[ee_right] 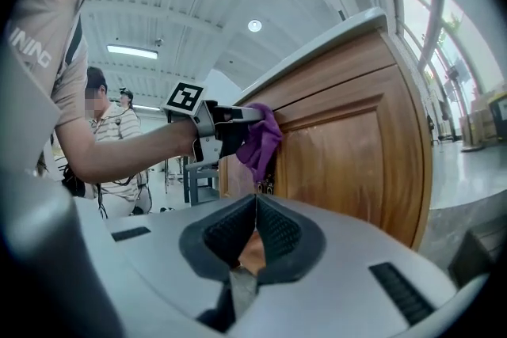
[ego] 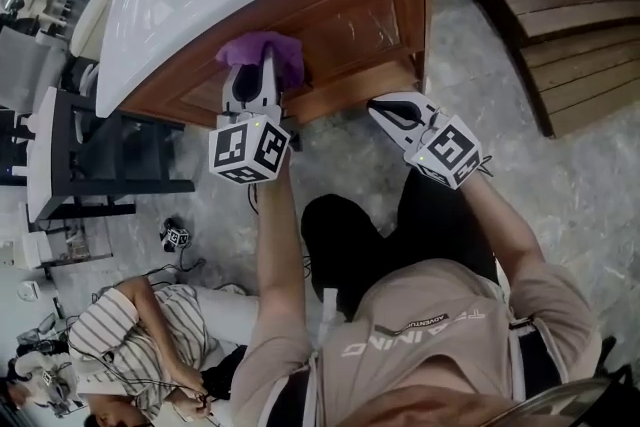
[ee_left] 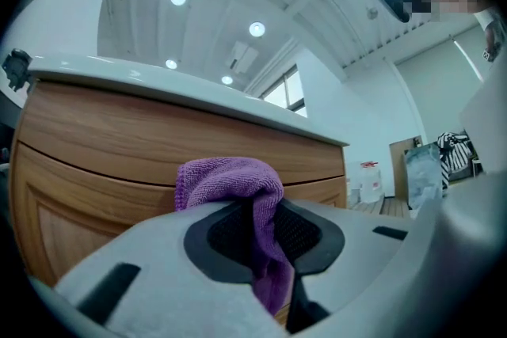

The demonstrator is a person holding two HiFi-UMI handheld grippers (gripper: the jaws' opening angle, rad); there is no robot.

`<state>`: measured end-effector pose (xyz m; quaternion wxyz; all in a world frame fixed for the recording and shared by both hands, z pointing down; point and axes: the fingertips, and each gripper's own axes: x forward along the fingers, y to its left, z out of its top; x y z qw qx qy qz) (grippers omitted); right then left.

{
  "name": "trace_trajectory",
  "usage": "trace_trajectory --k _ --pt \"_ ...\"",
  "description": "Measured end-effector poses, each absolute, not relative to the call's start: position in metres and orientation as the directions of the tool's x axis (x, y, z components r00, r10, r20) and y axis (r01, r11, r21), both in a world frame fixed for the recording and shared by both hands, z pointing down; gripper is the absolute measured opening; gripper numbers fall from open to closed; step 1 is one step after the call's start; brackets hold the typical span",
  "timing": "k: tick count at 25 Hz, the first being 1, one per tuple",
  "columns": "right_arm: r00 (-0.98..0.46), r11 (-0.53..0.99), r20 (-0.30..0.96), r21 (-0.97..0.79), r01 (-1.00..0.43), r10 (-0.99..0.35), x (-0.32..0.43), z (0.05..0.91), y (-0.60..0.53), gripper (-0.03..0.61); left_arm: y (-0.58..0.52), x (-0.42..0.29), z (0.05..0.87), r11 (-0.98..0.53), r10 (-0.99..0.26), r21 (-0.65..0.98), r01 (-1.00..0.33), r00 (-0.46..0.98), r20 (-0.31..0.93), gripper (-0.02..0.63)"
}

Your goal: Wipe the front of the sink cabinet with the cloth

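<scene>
Left gripper (ee_left: 257,229): clamped on cloth (ee_left: 228,178), at the cabinet (ee_left: 119,138) front.
Right gripper (ee_right: 255,225): jaws together, empty.
Risk: I see 1 thin fold pinched; rubbing may drag it free.

We see a purple microfibre cloth (ego: 262,50), bunched into a soft rounded lump, lying against the brown wooden front of the sink cabinet (ego: 350,20) high up, just under its top edge. One fold of it hangs down, pinched between the closed jaws of the left gripper (ee_left: 255,222). The cabinet front is glossy, panelled, gently curved and upright.
</scene>
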<state>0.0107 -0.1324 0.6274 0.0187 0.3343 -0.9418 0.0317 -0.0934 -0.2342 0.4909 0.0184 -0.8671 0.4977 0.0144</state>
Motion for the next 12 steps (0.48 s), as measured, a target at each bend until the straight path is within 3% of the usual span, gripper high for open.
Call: trace_trajectory --k 12 --pt "-0.679 0.676 0.060 -0.061 -0.735 -0.732 0.082 0.631 -0.118 0.014 -0.232 0.036 0.497 -0.684 -0.728 -0.002 -0.730 0.683 -0.053 0.067"
